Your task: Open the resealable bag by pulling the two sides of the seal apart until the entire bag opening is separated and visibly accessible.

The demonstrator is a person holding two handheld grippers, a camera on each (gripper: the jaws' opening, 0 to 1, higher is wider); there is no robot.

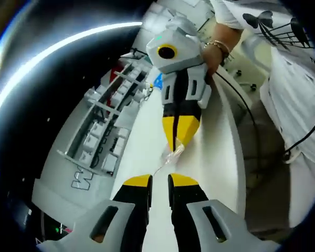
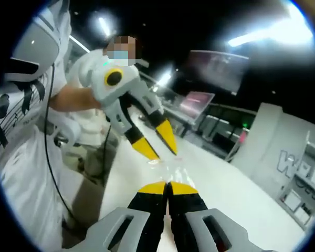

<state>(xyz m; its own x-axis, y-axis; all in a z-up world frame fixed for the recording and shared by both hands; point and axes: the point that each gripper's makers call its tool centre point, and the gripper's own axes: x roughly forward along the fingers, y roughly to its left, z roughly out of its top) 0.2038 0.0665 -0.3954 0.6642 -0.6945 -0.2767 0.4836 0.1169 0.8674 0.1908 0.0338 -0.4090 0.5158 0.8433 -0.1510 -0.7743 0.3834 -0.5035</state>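
Left tongs [image 1: 160,181] apart | right tongs [image 2: 167,187] clamped on resealable bag [image 1: 172,156] | bag between both

Apparently a lab or technical workshop, dim beyond the bench. Long white worktable [image 1: 220,152] under ceiling strip lights [image 2: 102,25]; grey shelving rack [image 1: 102,134] of small labelled bins alongside; monitor screens [image 2: 197,102] on a far desk; grey partition [image 2: 283,152] with pale lettering, too blurred to read.

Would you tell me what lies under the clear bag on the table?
The white table shows through the clear bag. The right tongs, shut on it, cover the edge they grip.
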